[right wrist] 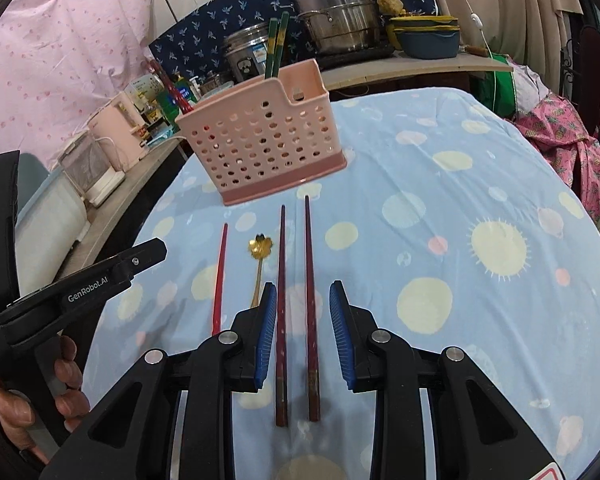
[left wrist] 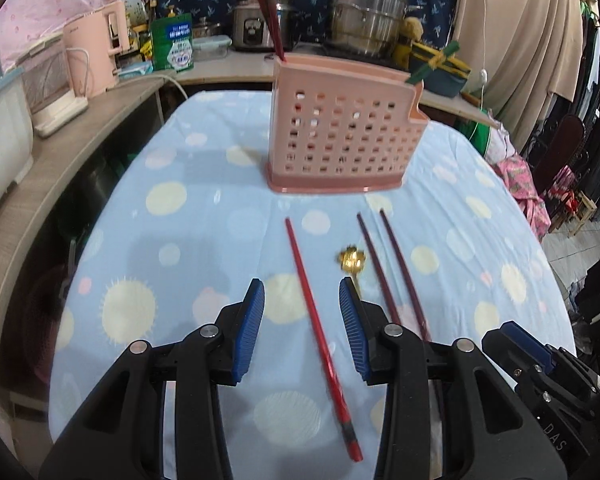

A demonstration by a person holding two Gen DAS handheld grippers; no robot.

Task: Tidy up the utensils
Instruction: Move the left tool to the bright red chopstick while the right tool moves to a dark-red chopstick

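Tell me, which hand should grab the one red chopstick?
Probably the left. The left gripper is open with the red chopstick lying between its fingers. The right gripper is open over the two dark chopsticks instead.

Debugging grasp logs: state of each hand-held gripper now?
Left hand-held gripper: open, empty, over the red chopstick.
Right hand-held gripper: open, empty, over the dark chopsticks.

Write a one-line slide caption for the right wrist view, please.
Open right tongs straddle two dark chopsticks before the pink utensil holder.
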